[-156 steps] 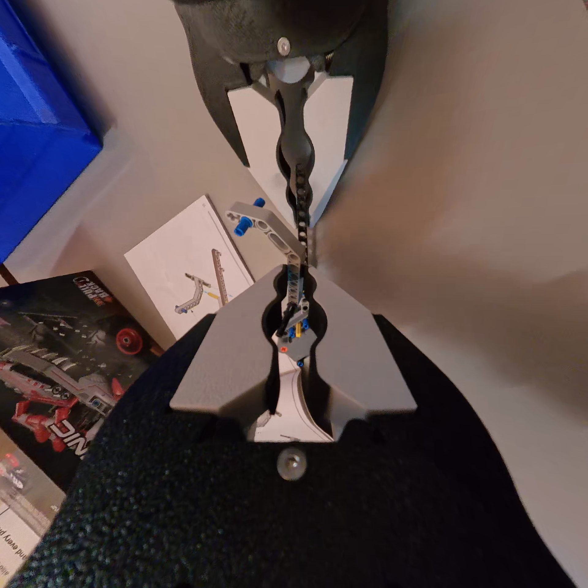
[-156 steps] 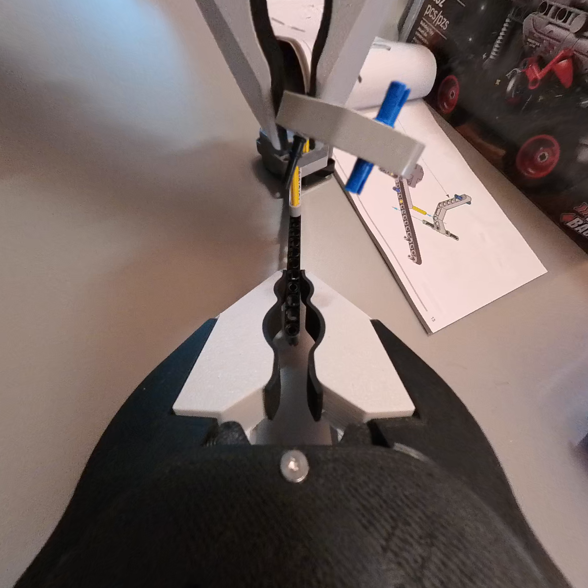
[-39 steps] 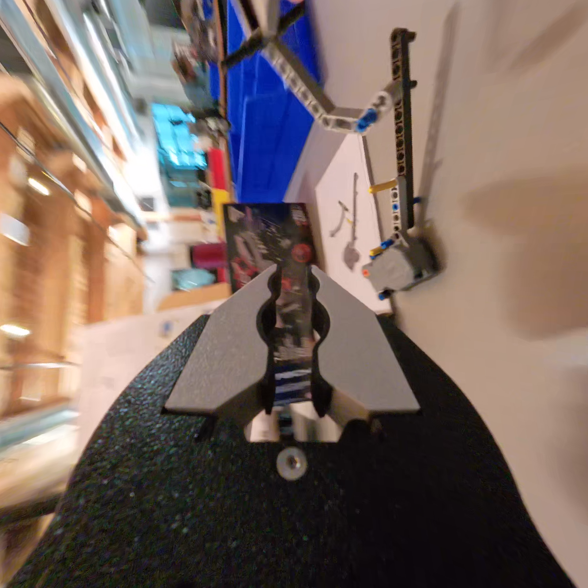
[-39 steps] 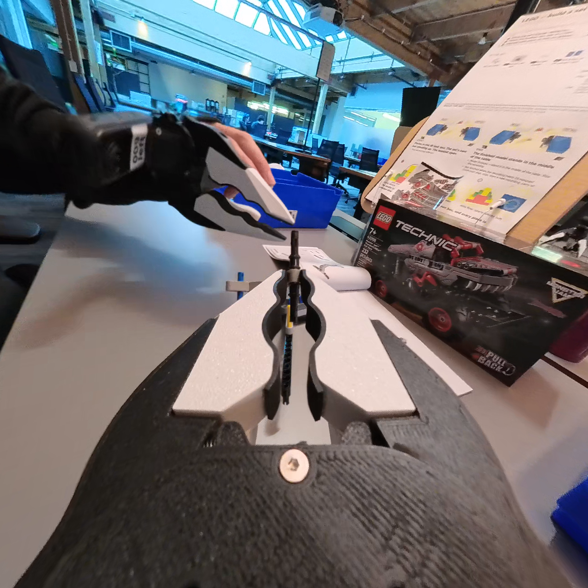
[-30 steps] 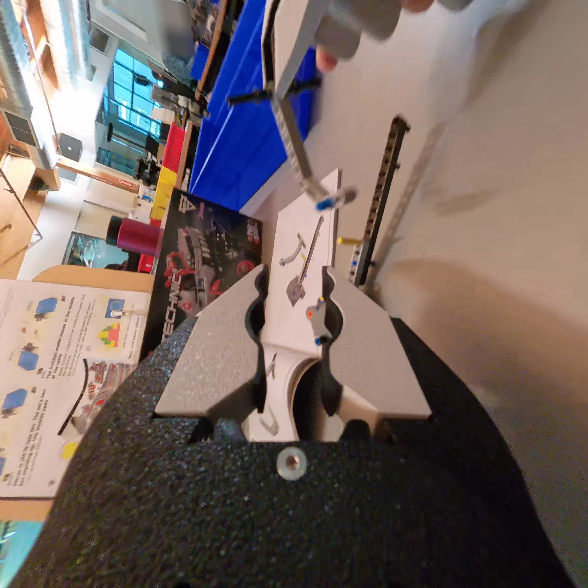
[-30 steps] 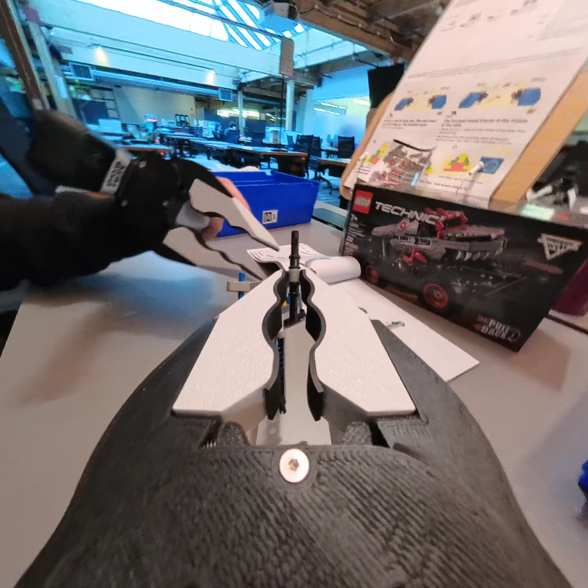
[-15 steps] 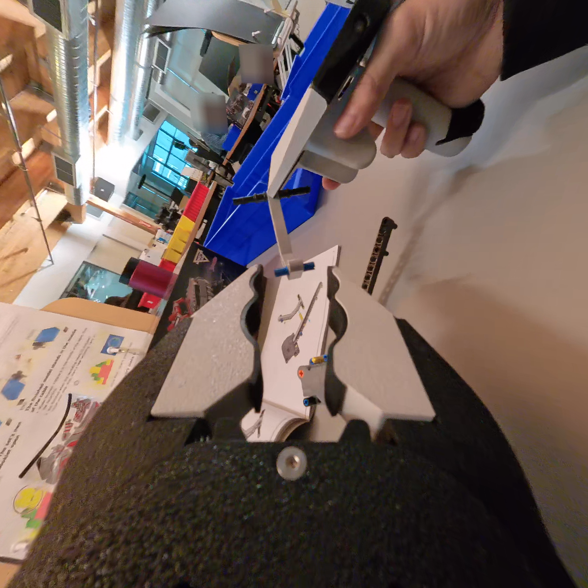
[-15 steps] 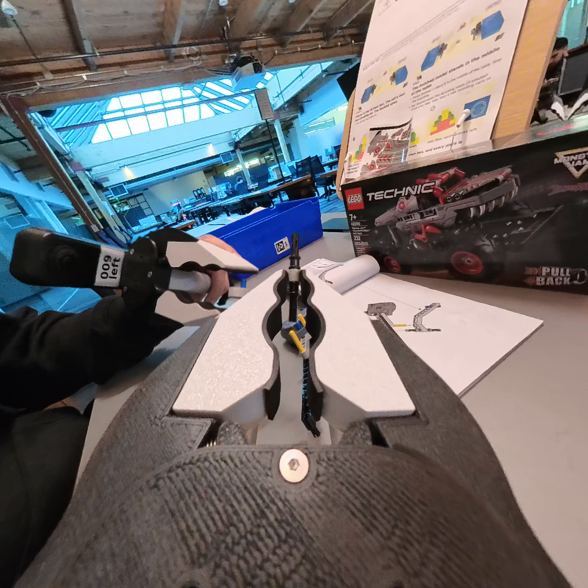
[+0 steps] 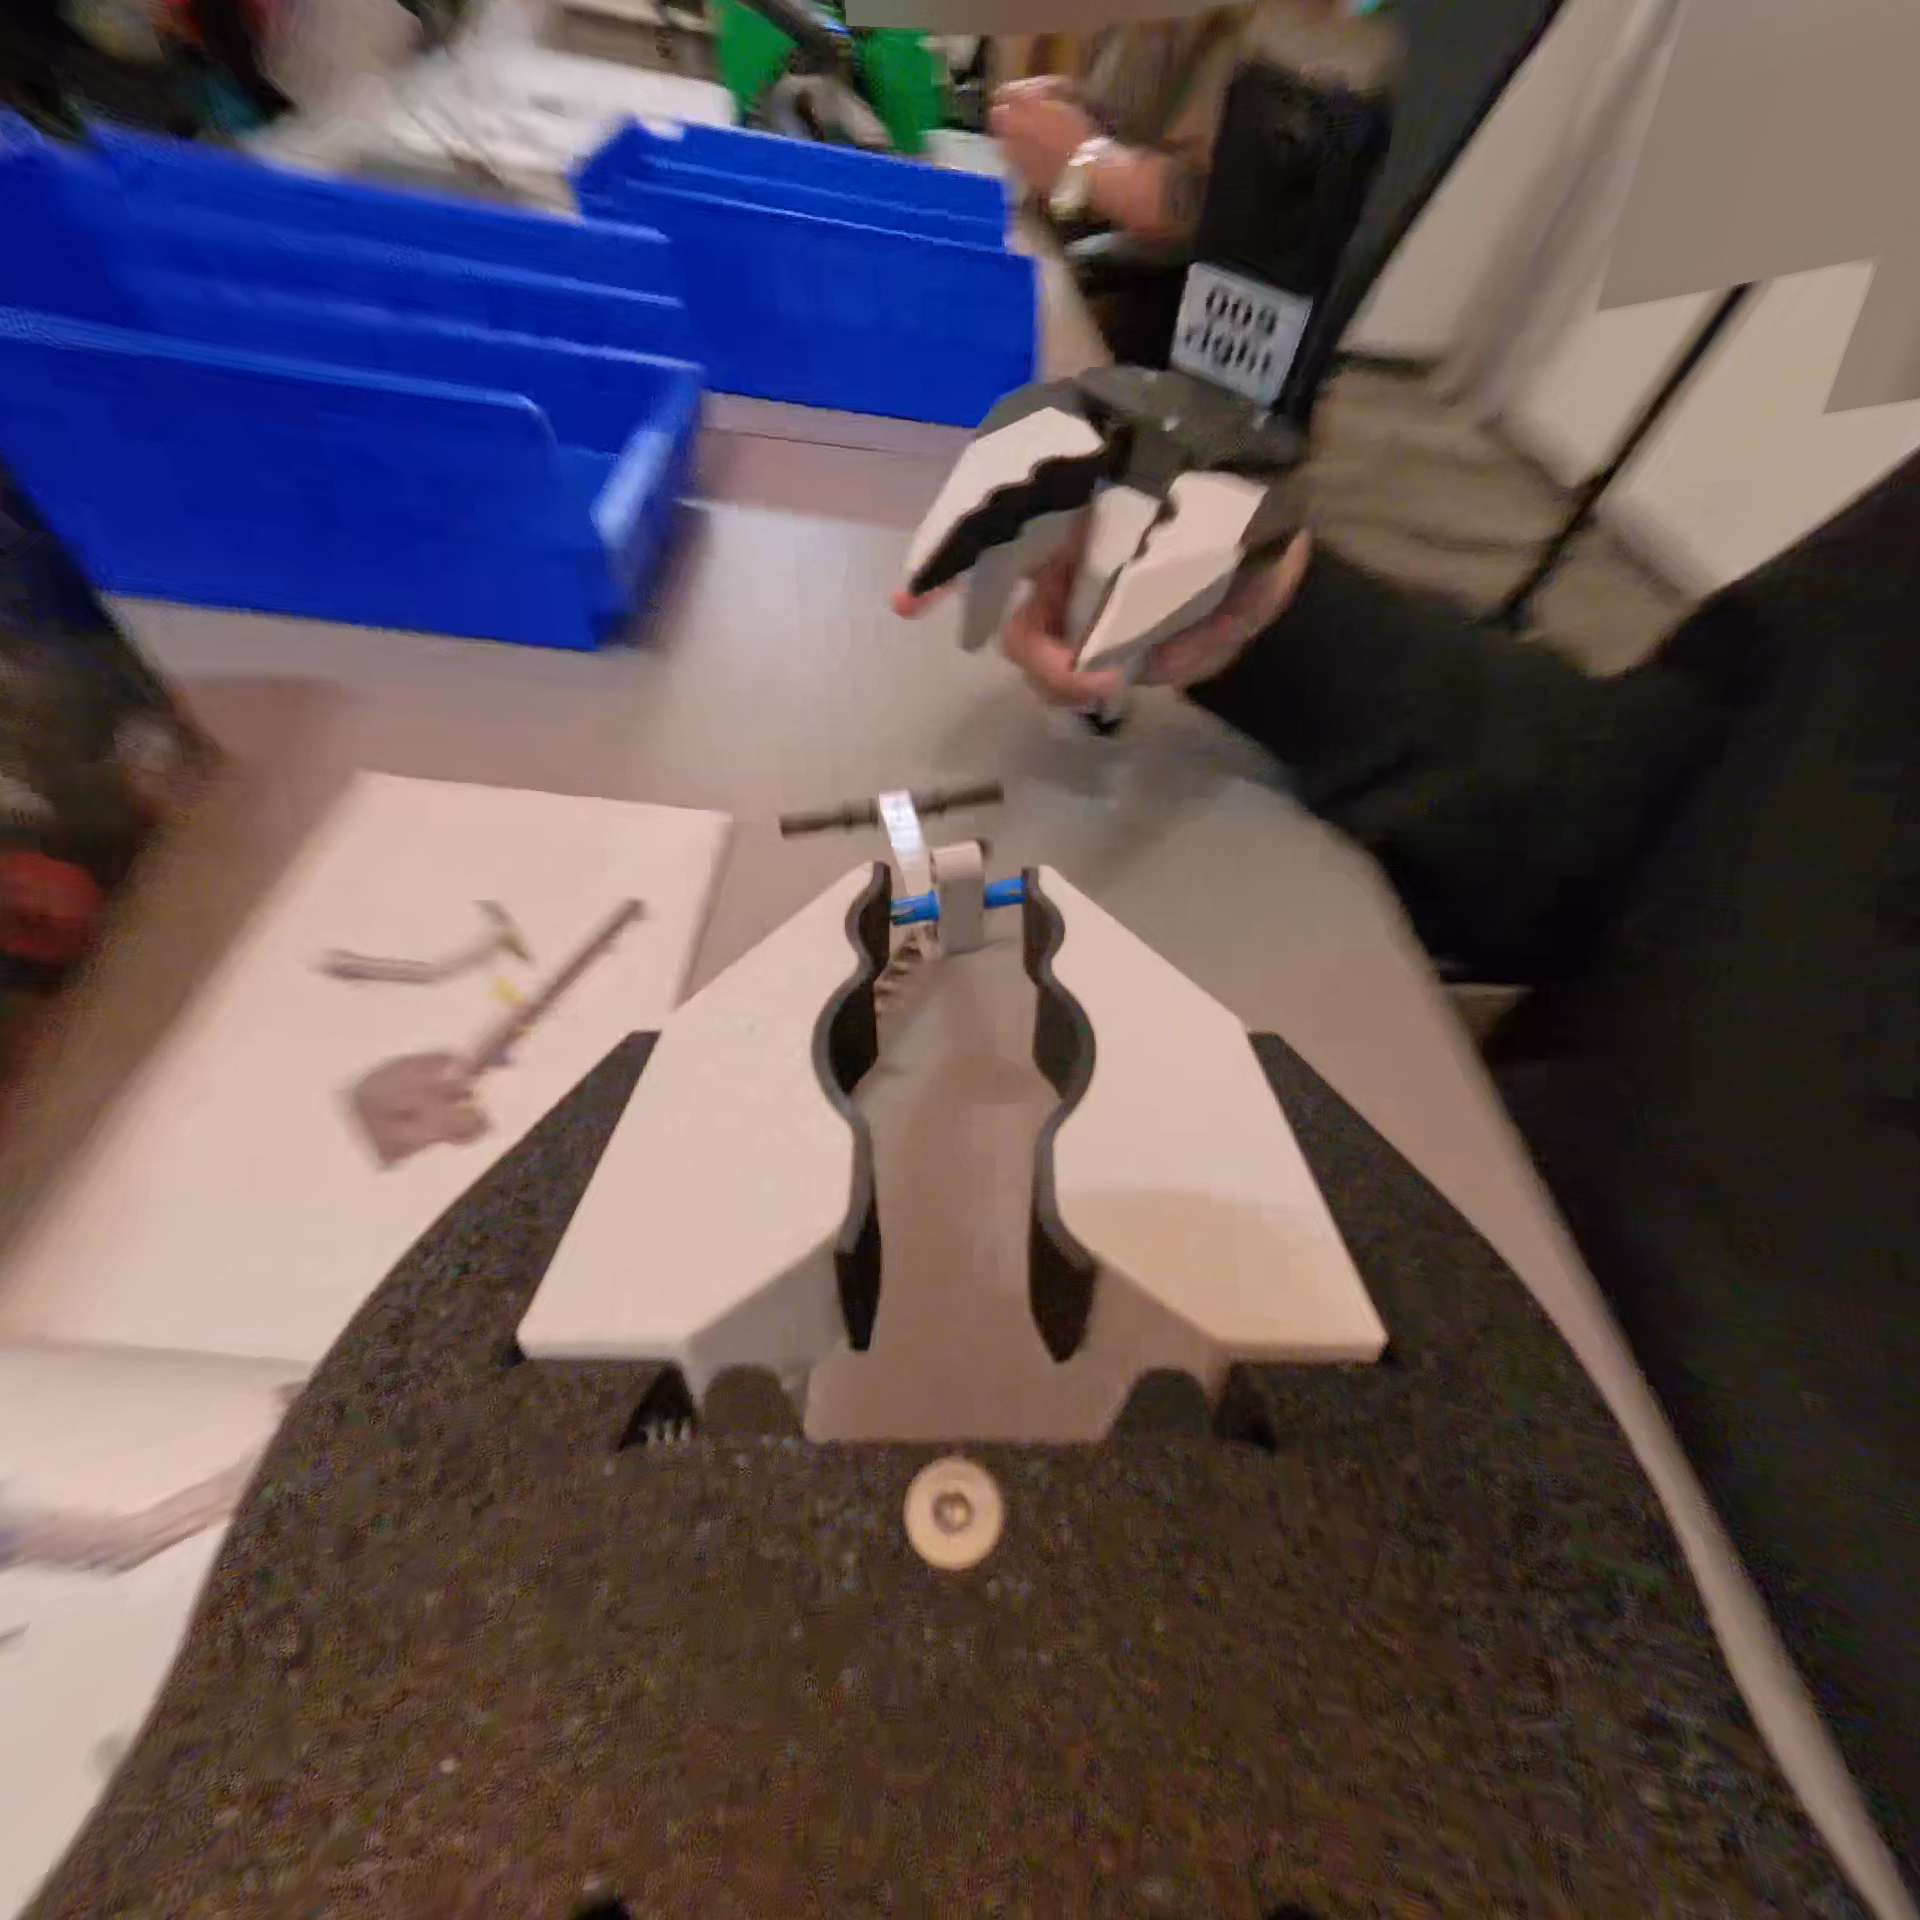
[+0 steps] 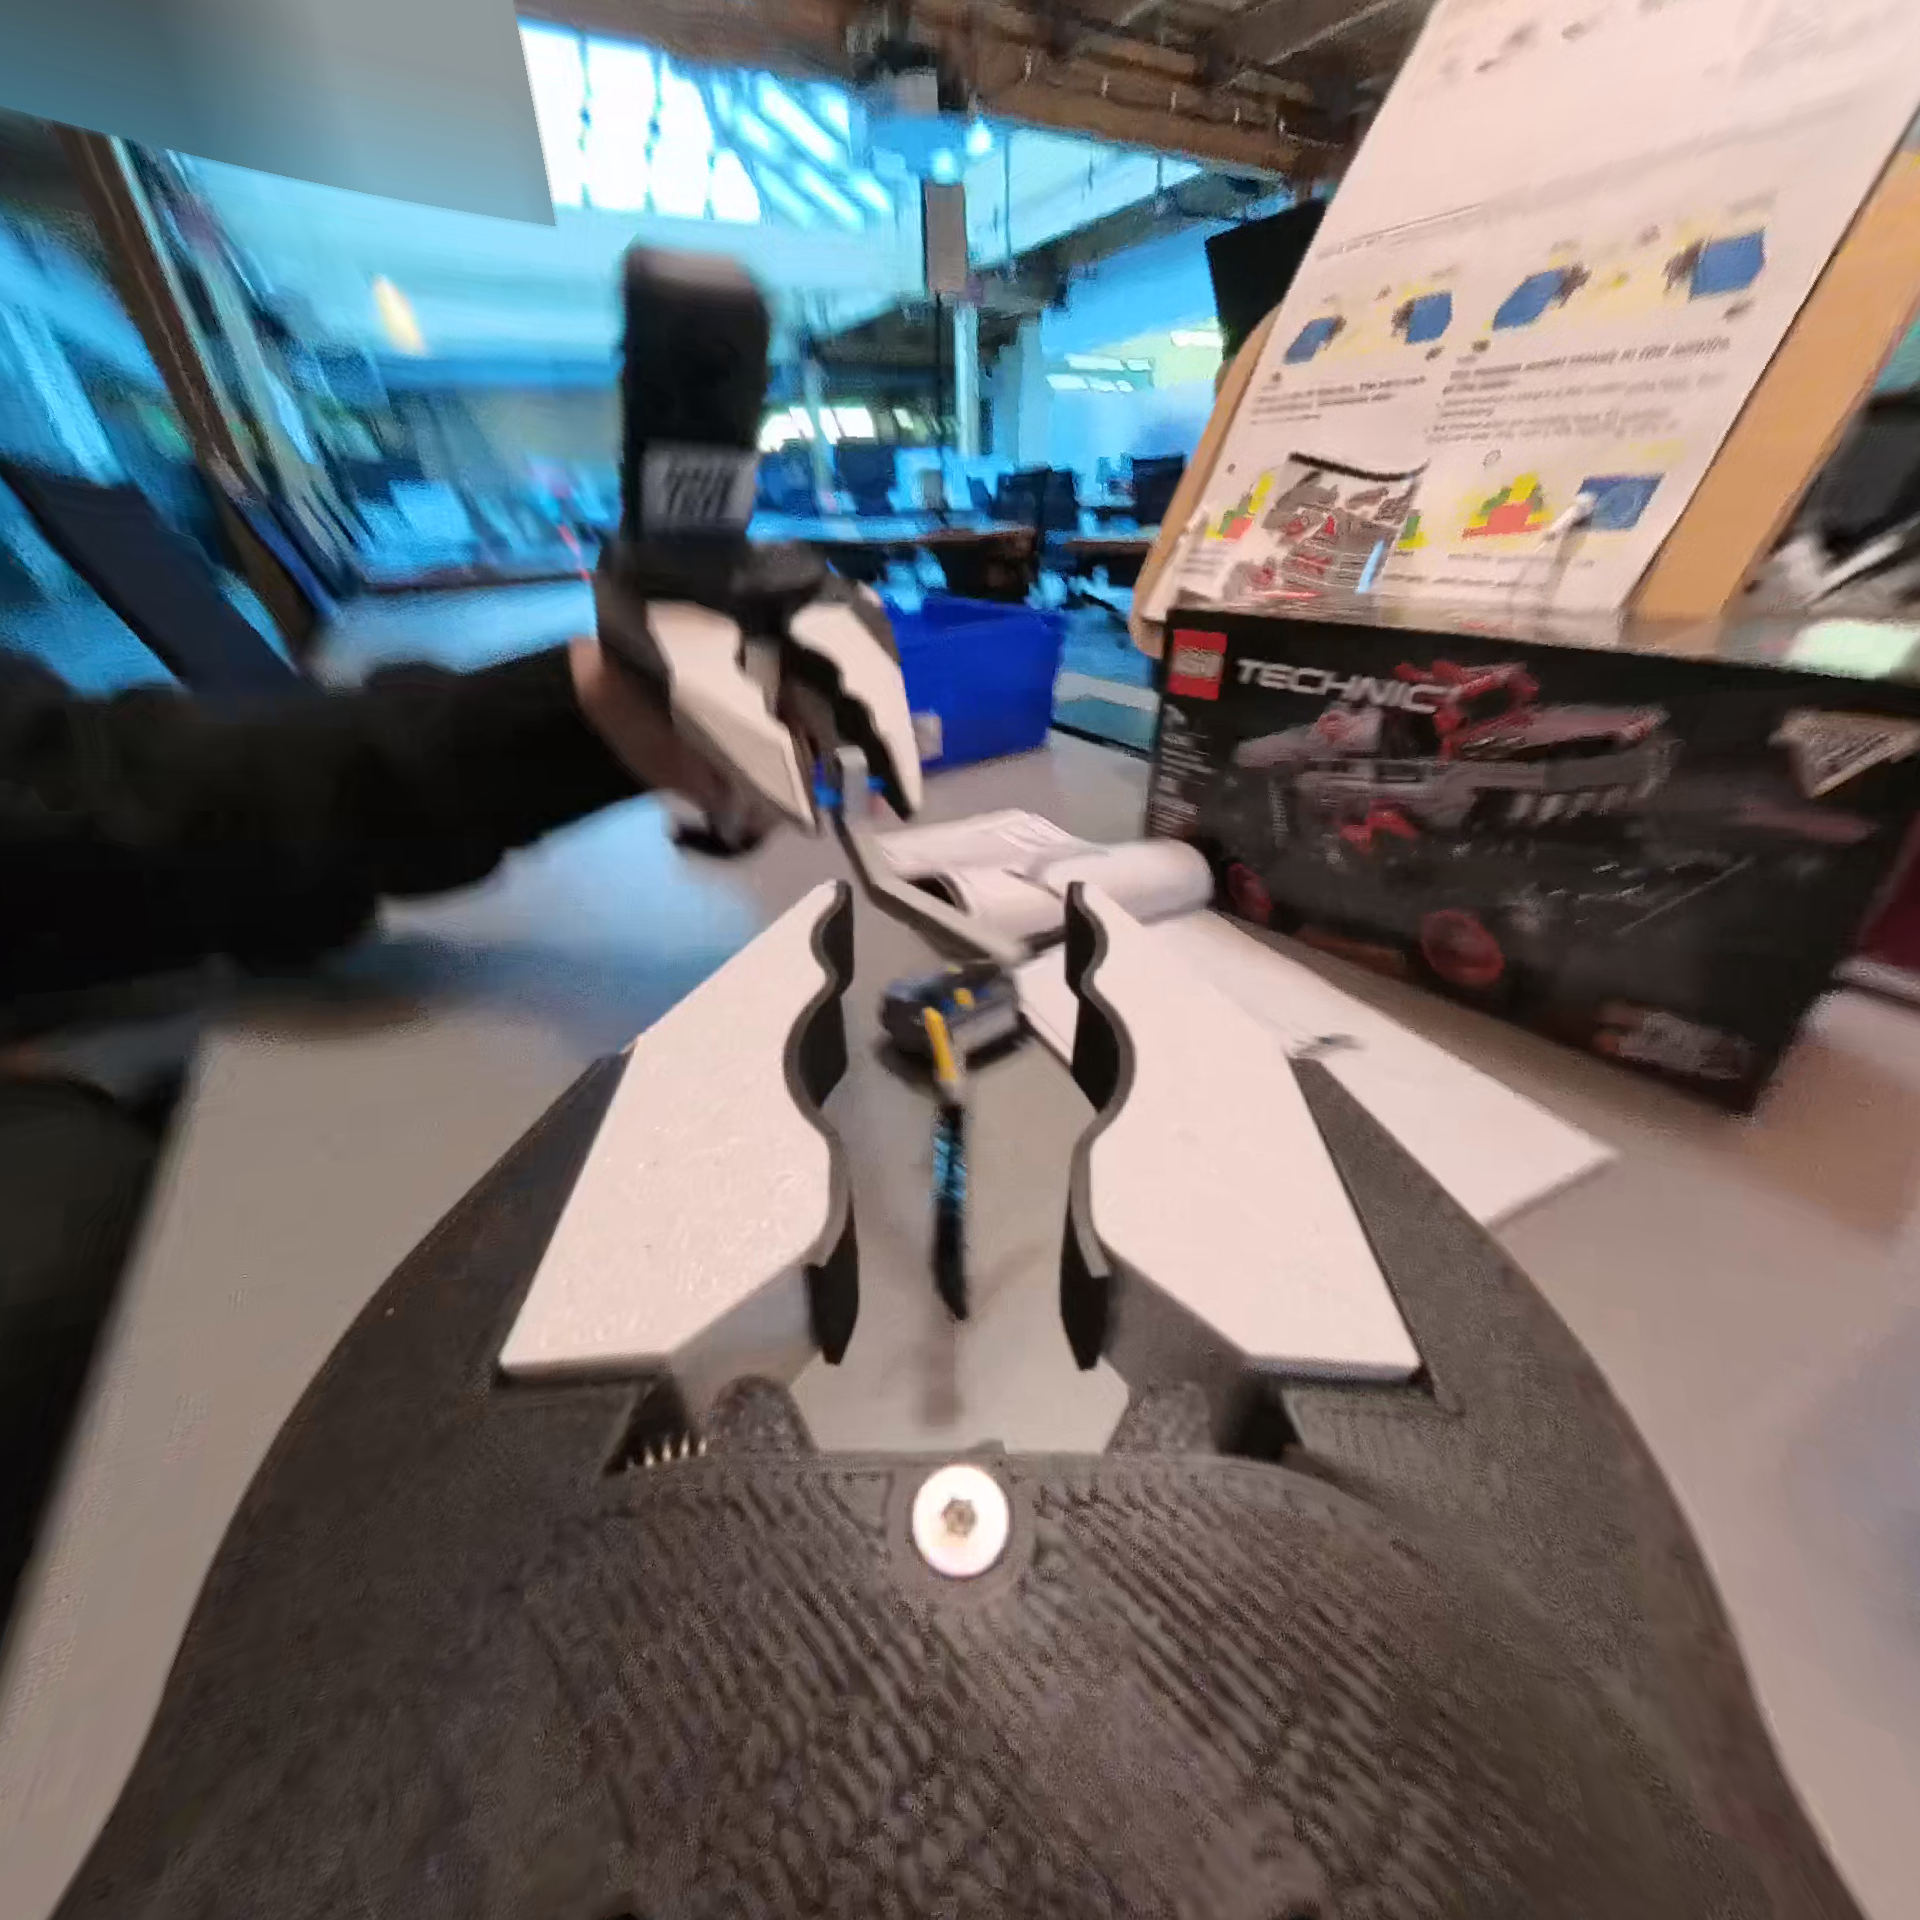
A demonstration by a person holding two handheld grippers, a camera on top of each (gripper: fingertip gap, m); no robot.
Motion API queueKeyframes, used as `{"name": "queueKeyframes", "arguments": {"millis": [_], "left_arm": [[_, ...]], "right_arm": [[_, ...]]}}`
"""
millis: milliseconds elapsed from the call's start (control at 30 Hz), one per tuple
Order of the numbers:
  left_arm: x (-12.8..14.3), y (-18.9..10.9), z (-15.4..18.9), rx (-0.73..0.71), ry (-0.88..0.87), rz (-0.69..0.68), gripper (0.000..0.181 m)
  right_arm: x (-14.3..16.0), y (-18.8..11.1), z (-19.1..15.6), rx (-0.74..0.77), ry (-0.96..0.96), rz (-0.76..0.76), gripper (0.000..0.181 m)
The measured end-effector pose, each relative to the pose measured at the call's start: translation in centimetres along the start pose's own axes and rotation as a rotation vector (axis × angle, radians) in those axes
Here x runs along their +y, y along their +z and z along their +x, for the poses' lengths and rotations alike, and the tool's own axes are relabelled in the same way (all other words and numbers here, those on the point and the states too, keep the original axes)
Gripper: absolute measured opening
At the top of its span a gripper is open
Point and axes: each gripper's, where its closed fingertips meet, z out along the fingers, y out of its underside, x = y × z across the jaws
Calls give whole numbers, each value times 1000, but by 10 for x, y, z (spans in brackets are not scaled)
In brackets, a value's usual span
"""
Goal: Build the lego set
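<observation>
My counter (image 10: 343,1122) is a smooth grey top. Near the middle lies the partly built lego piece (image 10: 948,1013), a grey block with a long black beam. Just beyond it an open white instruction booklet (image 9: 343,1039) lies flat. On the far right stands the dark printed cardboard set box (image 10: 1538,831). Blue plastic bins (image 9: 343,457) sit at the counter's far edge.

Blue bins (image 9: 343,478), black set box (image 10: 1507,831) (red wheels), white booklet (image 9: 312,1039).
</observation>
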Motion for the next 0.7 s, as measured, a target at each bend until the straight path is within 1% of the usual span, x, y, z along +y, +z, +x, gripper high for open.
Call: {"name": "queueKeyframes", "arguments": {"millis": [67,100,133,167,200,233,300,367,467,533,567,633,700], "left_arm": [[-2,-4,-2,158,-188,5,23],[-5,-5,-5,213,-244,11,23],[-9,-5,-9,250,-277,30,23],[-13,-5,-11,285,-305,46,23],[-15,-3,-13,317,-345,48,23],[-16,1,-17,322,-392,43,23],[-19,9,-22,338,-478,61,23],[-25,14,-20,383,-571,94,23],[-34,17,-20,453,-698,166,22],[-36,18,-25,459,-769,197,22],[-35,19,-27,463,-788,198,22],[-34,18,-29,476,-822,207,22],[-33,19,-32,464,-820,213,22]], "right_arm": [[12,-2,2,70,-238,-106,45],[20,0,-2,67,-327,-165,49],[26,3,-3,68,-379,-208,54],[29,6,-3,79,-412,-230,54],[29,10,-4,79,-437,-235,53],[29,13,-4,90,-462,-234,49],[33,19,-5,93,-509,-269,48],[36,21,4,155,-564,-309,43],[40,25,2,142,-578,-317,27],[42,25,1,135,-584,-319,17],[40,24,2,143,-586,-313,5],[38,24,1,132,-568,-301,4],[39,24,1,126,-551,-299,4]]}}
